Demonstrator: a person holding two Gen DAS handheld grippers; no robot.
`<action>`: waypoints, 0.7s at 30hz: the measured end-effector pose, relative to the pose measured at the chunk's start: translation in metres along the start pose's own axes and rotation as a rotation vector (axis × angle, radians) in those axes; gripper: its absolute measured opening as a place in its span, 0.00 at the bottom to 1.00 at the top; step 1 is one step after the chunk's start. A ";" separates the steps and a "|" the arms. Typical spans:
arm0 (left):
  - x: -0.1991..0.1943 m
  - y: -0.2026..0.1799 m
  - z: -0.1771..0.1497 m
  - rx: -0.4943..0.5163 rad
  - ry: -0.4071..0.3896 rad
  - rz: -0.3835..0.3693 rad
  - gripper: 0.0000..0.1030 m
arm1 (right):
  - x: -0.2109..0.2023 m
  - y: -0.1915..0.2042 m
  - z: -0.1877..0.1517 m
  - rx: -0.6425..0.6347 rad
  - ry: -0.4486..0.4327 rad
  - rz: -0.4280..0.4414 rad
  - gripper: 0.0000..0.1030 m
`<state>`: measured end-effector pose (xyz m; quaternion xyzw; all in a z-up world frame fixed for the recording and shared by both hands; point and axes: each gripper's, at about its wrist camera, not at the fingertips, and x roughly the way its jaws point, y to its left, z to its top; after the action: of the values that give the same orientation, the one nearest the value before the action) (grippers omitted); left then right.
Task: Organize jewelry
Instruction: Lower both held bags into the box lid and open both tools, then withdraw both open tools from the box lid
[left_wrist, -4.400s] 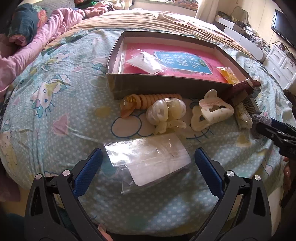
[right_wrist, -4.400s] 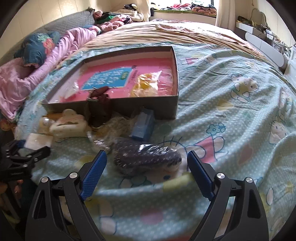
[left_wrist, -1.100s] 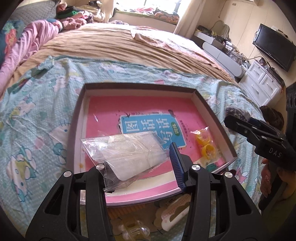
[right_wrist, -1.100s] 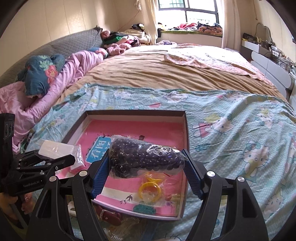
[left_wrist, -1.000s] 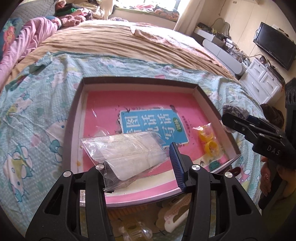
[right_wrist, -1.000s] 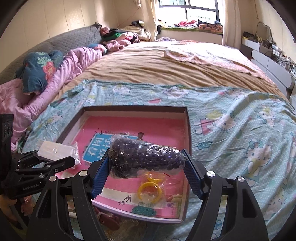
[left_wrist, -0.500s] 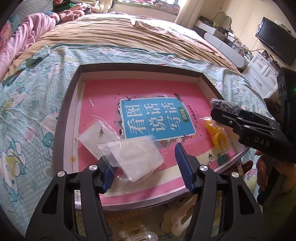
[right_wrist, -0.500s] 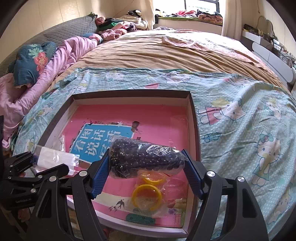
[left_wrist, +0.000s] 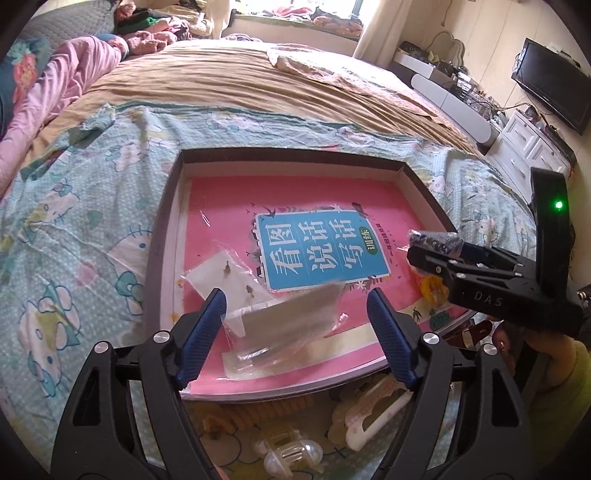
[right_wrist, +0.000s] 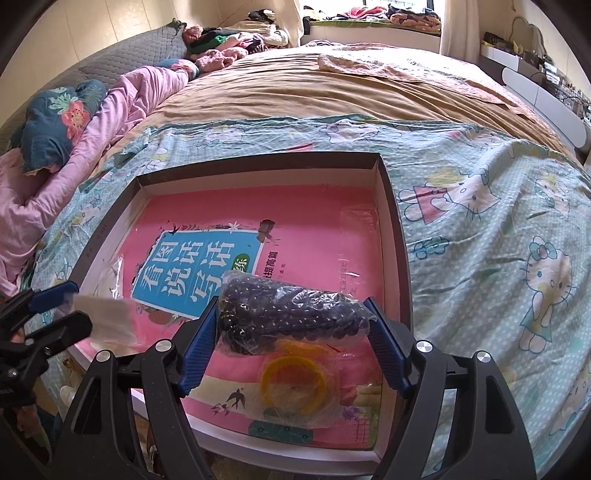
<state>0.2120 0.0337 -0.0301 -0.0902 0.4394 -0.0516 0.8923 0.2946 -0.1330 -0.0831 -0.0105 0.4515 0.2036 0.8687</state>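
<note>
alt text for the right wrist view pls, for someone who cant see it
The right gripper clamps a clear bag of dark beads above a shallow box on a bed, over a bagged yellow ring. At far left, the left gripper is open beside a blurred clear packet.

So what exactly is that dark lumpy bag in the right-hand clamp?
The bag of dark beads is a clear, crinkly plastic pouch stuffed with small, glossy, near-black beads, with a few tiny gold-coloured bits at its left end. It lies sideways, pinched at both ends by the blue-padded fingers of the right gripper, and hangs in the air over the near right part of the box, above a yellow ring in its own clear bag. From the left camera only one end shows.
</note>
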 end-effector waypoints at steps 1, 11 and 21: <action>-0.002 0.000 0.000 0.000 -0.005 -0.002 0.69 | -0.002 0.000 -0.001 0.006 -0.008 0.009 0.76; -0.017 -0.002 0.002 -0.001 -0.034 0.006 0.75 | -0.034 -0.005 -0.005 0.040 -0.078 0.018 0.84; -0.032 0.001 0.004 -0.017 -0.065 0.019 0.81 | -0.077 -0.009 -0.014 0.072 -0.156 0.044 0.91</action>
<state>0.1956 0.0403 -0.0032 -0.0953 0.4114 -0.0362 0.9057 0.2475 -0.1704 -0.0317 0.0468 0.3895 0.2066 0.8964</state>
